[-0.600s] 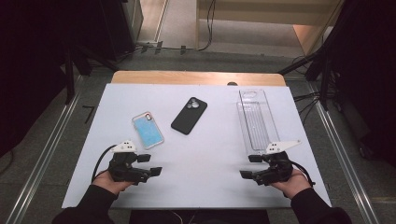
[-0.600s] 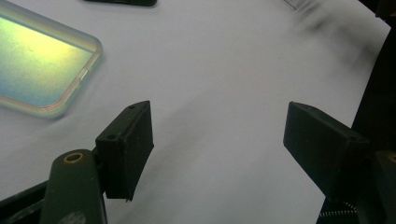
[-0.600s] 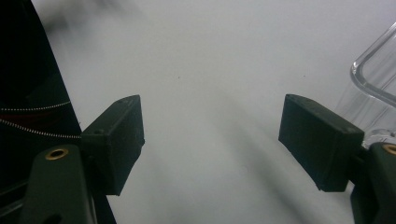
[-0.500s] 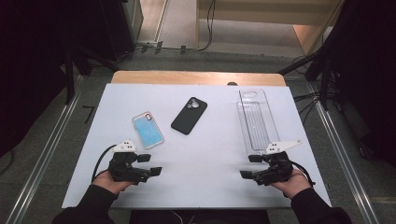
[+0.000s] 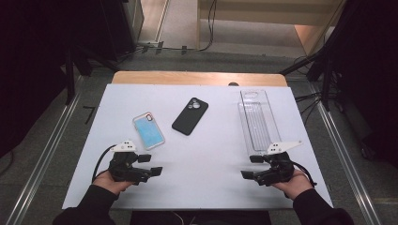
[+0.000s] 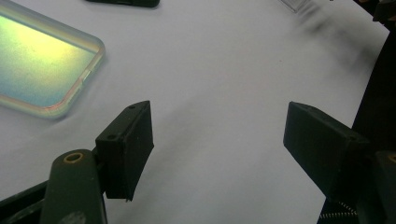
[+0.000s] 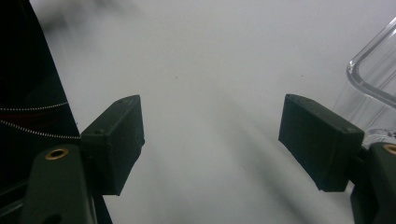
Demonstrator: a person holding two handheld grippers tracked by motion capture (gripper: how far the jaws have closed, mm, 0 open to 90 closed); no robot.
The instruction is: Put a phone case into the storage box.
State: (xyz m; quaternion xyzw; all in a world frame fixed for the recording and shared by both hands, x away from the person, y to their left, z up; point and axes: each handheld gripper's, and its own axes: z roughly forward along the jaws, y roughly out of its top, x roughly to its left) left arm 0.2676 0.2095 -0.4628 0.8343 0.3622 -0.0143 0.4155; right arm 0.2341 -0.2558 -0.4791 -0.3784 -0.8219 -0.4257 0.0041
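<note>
We are looking for brands or labels first, and we are not finding any writing that can be read on the things here; the pictures are too small for it.

We are holding the left gripper (image 5: pixel 151 165) low over the near left part of the desk (image 5: pixel 211 154), and the right gripper (image 5: pixel 253 167) low over the near right part. Both are pointing toward the middle of the desk, so they are facing each other, well apart.

In the left gripper view the jaws are standing spread, with nothing between them but the bare white desk (image 6: pixel 224 70). The blue case (image 6: pixel 42 70) is lying flat beyond the left jaw, outside the gap and not touching it. In the high view this blue case (image 5: pixel 148 131) is lying just beyond the left gripper, and the black phone (image 5: pixel 190 116) is lying beside it, nearer the middle, camera side up.

In the right gripper view the jaws are also standing spread and pinching nothing; we are seeing only the desk (image 7: pixel 210 70) between them. The clear tray (image 7: pixel 373 74) is showing past the right jaw, outside the gap. In the high view the clear tray (image 5: pixel 257 119) is lying lengthwise on the right side, with its near end just beyond the right gripper.
</note>
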